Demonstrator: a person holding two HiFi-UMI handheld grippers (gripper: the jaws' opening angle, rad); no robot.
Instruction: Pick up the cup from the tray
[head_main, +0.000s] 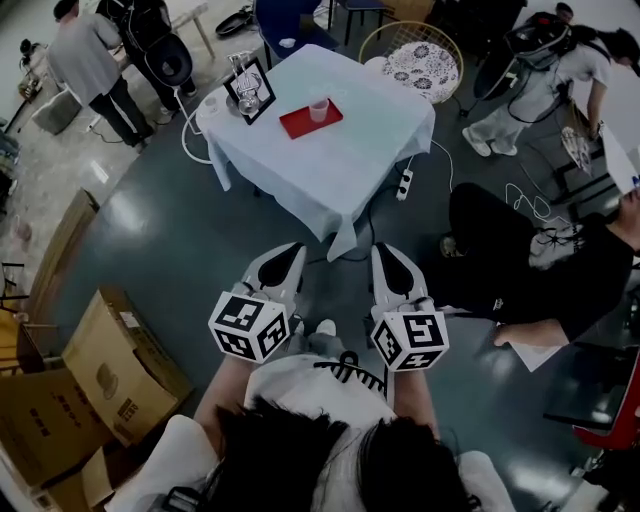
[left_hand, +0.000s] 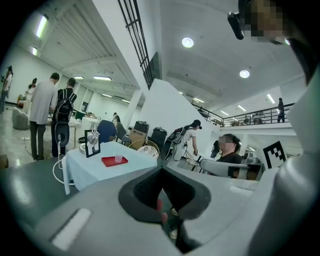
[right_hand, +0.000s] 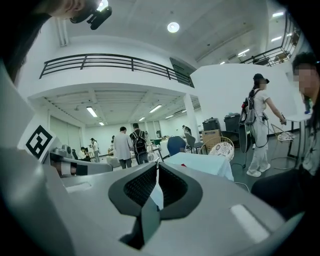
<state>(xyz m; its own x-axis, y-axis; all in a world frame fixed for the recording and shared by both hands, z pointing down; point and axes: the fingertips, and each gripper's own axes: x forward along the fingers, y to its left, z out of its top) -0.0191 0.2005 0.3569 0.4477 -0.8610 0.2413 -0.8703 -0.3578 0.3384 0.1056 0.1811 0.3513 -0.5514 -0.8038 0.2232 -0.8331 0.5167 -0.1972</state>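
Left gripper (head_main: 294, 250): jaws together, empty, well short of the table (head_main: 370, 140).
Right gripper (head_main: 386, 252): jaws closed too, holding nothing.
Approach: close in first, open one pair wide, come in level so the cup (head_main: 319, 109) won't tip.
Table: one, well ahead.
Tray (head_main: 298, 124): one, red, on it.
Cup: one, upright on the tray.

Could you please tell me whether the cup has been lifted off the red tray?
No, the cup stands upright on the red tray atop the table.
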